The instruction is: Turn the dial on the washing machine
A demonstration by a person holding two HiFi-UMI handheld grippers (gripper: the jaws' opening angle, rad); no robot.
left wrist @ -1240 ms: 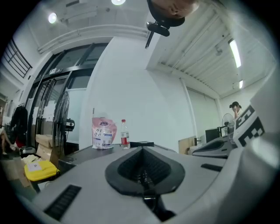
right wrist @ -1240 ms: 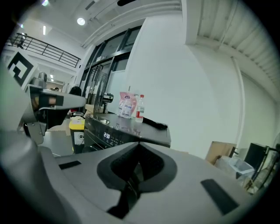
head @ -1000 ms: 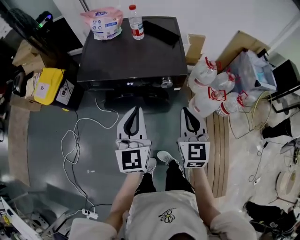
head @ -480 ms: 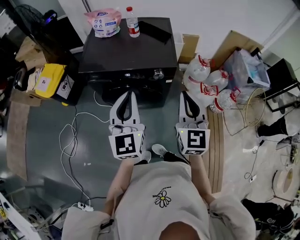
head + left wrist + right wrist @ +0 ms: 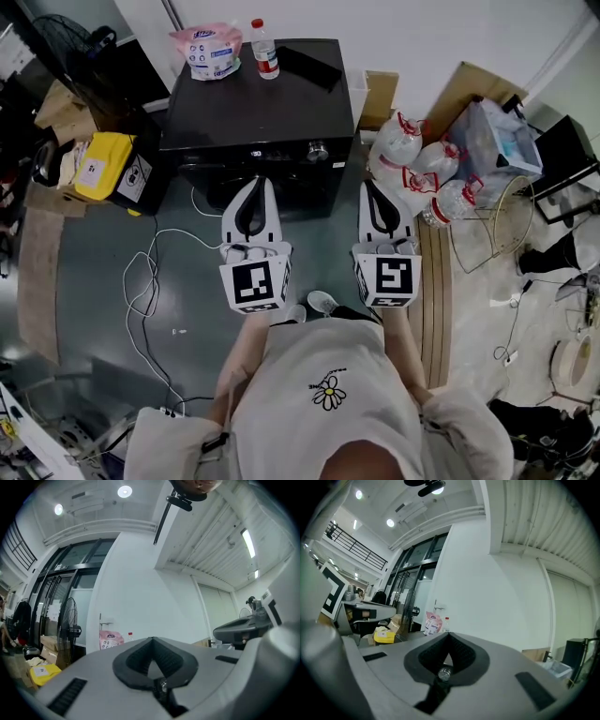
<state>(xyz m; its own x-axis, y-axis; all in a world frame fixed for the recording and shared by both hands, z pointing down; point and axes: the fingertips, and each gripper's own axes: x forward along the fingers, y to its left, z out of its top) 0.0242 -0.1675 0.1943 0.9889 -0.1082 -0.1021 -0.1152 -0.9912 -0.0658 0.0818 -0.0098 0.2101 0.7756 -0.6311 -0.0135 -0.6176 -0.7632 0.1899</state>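
The dial (image 5: 317,150) is set on the front panel of the black washing machine (image 5: 258,103), toward its right end. Both tools are held just in front of the machine, clear of the dial. The left tool (image 5: 260,183) is seen nearer its middle, the right tool (image 5: 368,186) past its right corner. Each is clenched on nothing.

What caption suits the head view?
Shut left gripper and right gripper face a black washing machine, its dial untouched.
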